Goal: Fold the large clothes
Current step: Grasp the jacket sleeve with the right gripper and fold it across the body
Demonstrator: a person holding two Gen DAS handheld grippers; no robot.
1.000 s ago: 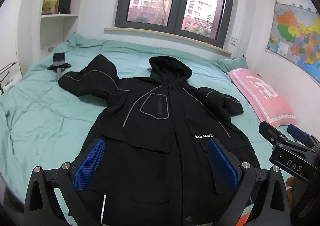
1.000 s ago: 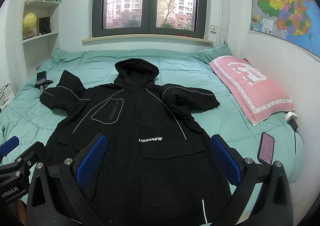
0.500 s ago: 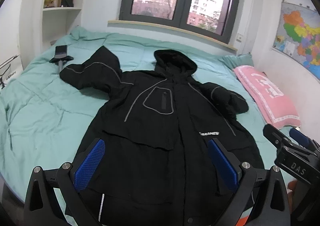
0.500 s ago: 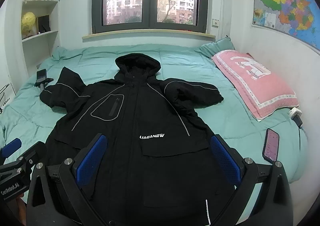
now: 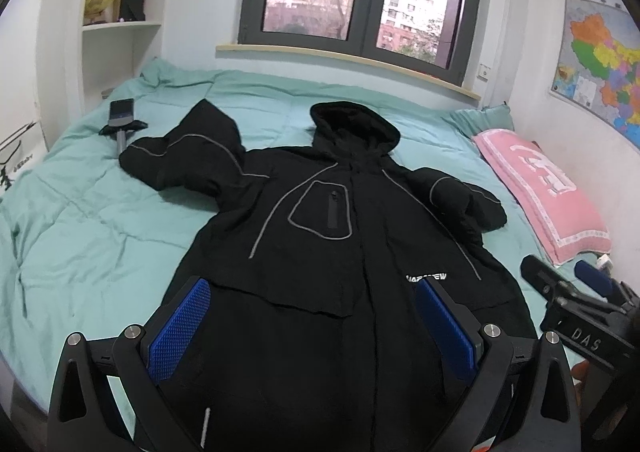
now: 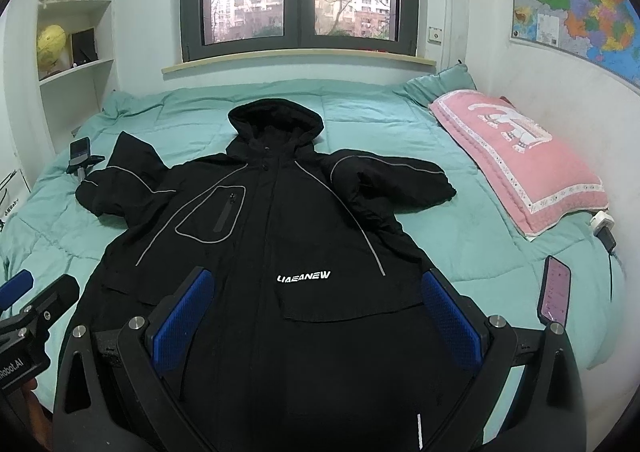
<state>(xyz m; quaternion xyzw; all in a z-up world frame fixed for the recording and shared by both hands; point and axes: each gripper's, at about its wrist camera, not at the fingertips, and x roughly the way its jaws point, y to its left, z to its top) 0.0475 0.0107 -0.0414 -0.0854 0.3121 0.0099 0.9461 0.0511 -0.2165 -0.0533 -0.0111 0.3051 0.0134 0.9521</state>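
A large black hooded jacket (image 5: 320, 252) lies face up on the green bed (image 5: 100, 220), hood toward the window, both sleeves bent at its sides. It also shows in the right wrist view (image 6: 280, 236). My left gripper (image 5: 312, 316) is open and empty, held above the jacket's lower hem. My right gripper (image 6: 320, 312) is open and empty, also above the lower front. The right gripper shows at the right edge of the left wrist view (image 5: 580, 292); the left gripper shows at the left edge of the right wrist view (image 6: 28, 304).
A pink pillow (image 6: 520, 156) lies at the bed's right side by the wall. A phone (image 6: 554, 294) and a charger (image 6: 602, 226) lie at the right edge. A phone on a small stand (image 5: 120, 118) sits at the far left. Shelves (image 5: 120, 24) stand at the left.
Both grippers have moved forward and tilted down slightly toward the jacket, so it looks larger and nearer. Both stay open. The jacket has not moved.
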